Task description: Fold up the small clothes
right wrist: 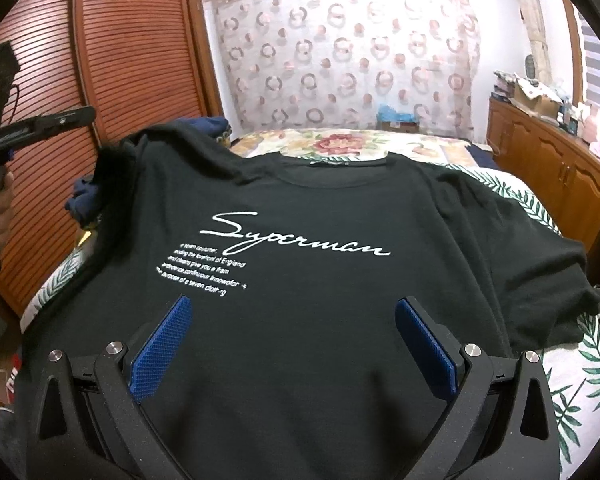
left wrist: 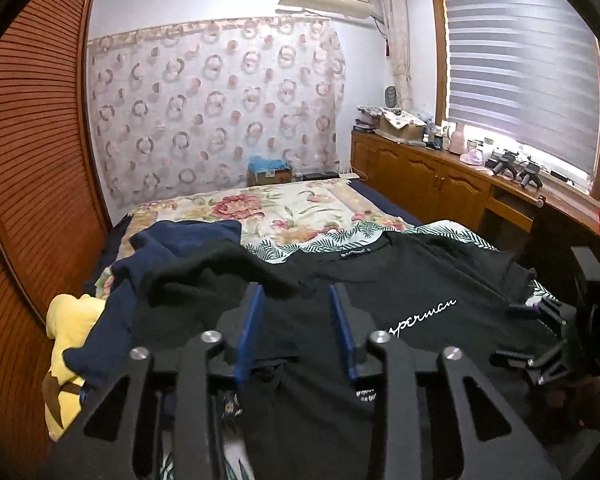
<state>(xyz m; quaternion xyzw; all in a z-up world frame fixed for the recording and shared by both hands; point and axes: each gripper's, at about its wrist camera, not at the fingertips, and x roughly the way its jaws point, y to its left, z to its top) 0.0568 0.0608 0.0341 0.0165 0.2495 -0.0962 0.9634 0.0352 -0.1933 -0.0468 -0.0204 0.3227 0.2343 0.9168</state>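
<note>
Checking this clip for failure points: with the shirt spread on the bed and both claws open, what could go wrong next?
1. The shirt's left sleeve lies bunched over the navy garment, so a grab there may catch both.
2. The right sleeve hangs near the bed edge and could slip down.
3. The left claw sits over rumpled cloth, so a fold may come out crooked.
</note>
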